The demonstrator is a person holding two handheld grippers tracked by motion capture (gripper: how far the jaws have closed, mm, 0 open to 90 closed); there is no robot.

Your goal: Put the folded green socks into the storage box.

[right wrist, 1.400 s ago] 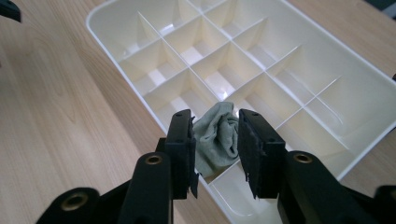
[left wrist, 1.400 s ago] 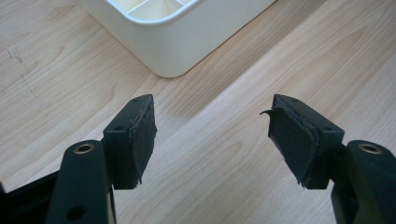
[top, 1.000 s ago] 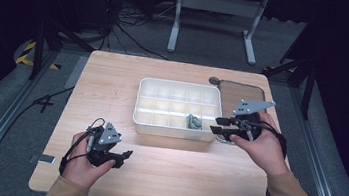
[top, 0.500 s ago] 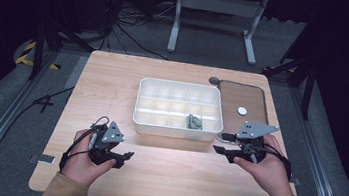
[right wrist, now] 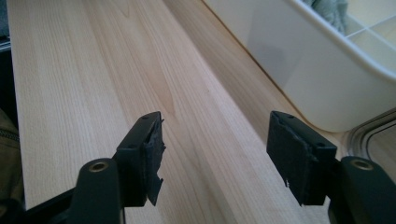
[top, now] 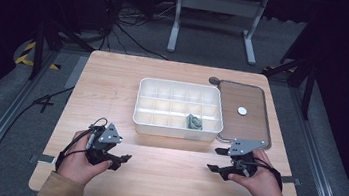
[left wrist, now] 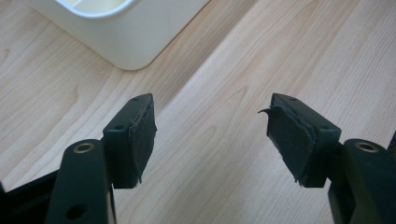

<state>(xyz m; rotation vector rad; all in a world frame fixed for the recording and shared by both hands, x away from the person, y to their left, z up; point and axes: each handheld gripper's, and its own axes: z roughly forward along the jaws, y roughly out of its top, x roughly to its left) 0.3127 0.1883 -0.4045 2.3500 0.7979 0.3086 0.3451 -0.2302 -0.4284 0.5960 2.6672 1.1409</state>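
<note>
Each black hand-held gripper [top: 119, 159] carries a grey three-cornered plate, trailing black cable; tan sleeves [top: 57, 192].

Lab recording bay: wooden table [top: 113, 85] amid black drapes, floor cables [top: 131, 27], metal stand [top: 215, 20].

Open tongs [top: 213, 168] near white organiser [top: 179, 109]

Grey-green item [top: 193, 122] in the white box [top: 177, 128]: too small to identify; cut by the top edge in the right gripper view. White disc [top: 242, 111] on the tray [top: 263, 110]: unidentifiable.
</note>
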